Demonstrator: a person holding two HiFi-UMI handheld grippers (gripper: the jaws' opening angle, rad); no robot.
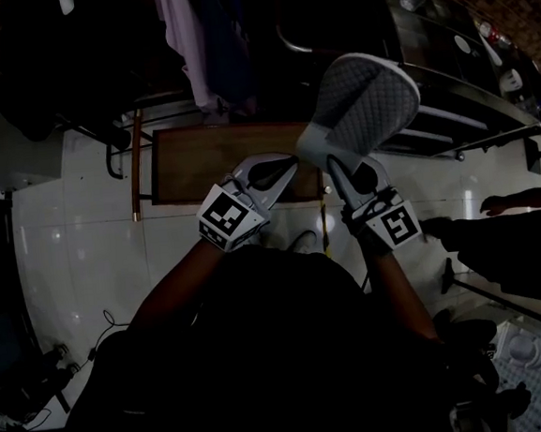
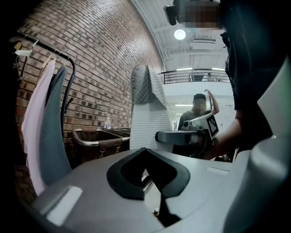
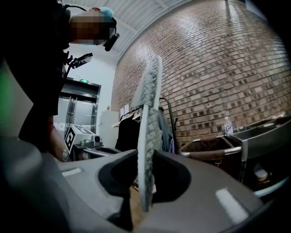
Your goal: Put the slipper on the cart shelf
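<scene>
A grey quilted slipper (image 1: 362,99) stands upright in the air, sole toward me, with my right gripper (image 1: 347,171) shut on its lower edge. In the right gripper view the slipper (image 3: 150,118) shows edge-on between the jaws of that gripper (image 3: 145,182). My left gripper (image 1: 271,173) sits just left of it, shut and empty. The left gripper view shows its jaws (image 2: 150,177) together, with the slipper (image 2: 148,113) and the right gripper (image 2: 182,136) ahead. The metal cart (image 1: 456,81) with its shelves stands at the upper right, beyond the slipper.
A brown wooden panel (image 1: 219,163) lies on the white tiled floor below the grippers. Hanging clothes on a rack (image 1: 198,38) fill the top left. Another person (image 1: 526,235) is at the right. A brown bin with a metal rim (image 3: 213,148) stands by the brick wall.
</scene>
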